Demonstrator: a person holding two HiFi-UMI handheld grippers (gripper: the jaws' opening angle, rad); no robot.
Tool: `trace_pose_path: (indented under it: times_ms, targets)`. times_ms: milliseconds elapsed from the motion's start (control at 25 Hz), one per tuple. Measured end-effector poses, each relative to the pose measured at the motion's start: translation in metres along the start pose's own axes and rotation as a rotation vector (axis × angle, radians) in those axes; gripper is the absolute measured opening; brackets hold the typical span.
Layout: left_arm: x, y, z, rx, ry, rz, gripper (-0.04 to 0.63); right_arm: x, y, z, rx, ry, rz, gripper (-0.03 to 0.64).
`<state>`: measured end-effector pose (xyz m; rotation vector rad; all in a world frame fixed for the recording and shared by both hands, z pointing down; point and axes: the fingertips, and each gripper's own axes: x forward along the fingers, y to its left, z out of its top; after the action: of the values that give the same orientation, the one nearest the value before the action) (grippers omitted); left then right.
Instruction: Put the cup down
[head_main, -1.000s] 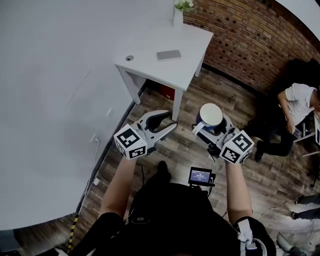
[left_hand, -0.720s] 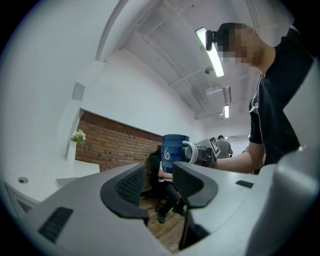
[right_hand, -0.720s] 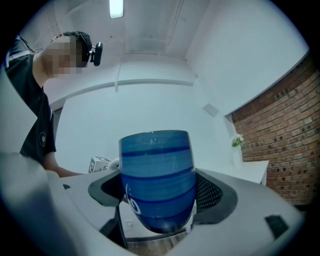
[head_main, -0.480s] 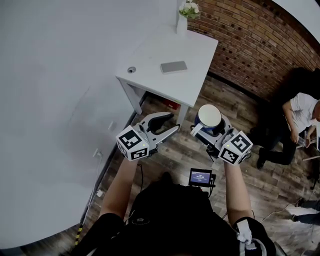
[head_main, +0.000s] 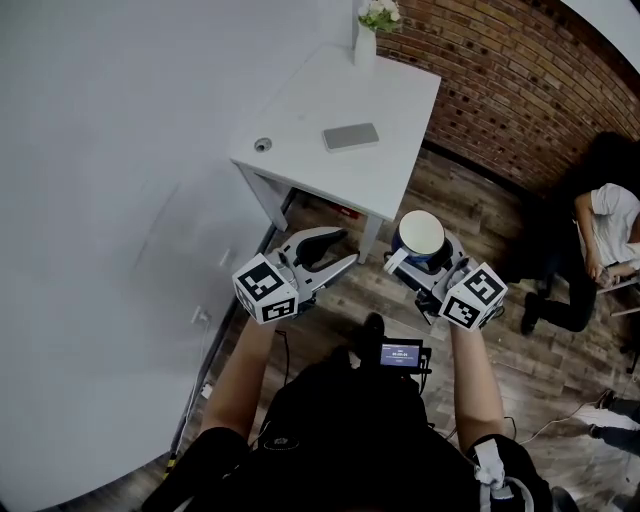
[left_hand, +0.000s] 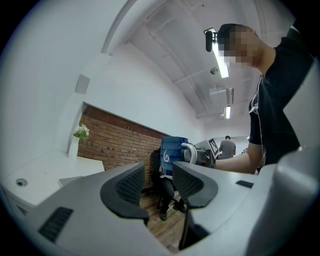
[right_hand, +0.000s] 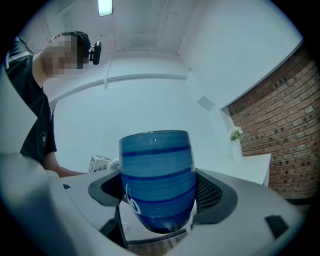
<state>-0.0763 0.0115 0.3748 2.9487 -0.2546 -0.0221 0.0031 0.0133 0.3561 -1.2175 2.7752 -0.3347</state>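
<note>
My R gripper (head_main: 424, 262) clamps the blue cup (head_main: 421, 233), upright, white inside showing, above wood floor (head_main: 530, 345). My L gripper (head_main: 343, 248): jaws apart, unloaded. Beyond: white table (head_main: 300, 110) w/ phone (head_main: 351, 137), vase (head_main: 366, 42).

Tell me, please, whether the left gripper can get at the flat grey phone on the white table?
Probably yes: the left gripper is open and empty, and the flat grey phone lies uncovered on the white table, nothing between them. It hangs short of the table, though.
</note>
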Motion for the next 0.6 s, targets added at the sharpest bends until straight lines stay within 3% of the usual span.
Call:
trace_pose_path:
  times_ms: [320, 600]
  targets:
    - [0.005, 0.008, -0.012, -0.003, -0.006, 0.009, 0.163, 0.001, -0.013, -0.009, 0.000, -0.002, 0.006, 0.400]
    - [0.032, 0.039, -0.006, -0.011, 0.001, 0.030, 0.163, 0.016, -0.054, 0.002, 0.013, -0.011, 0.026, 0.400]
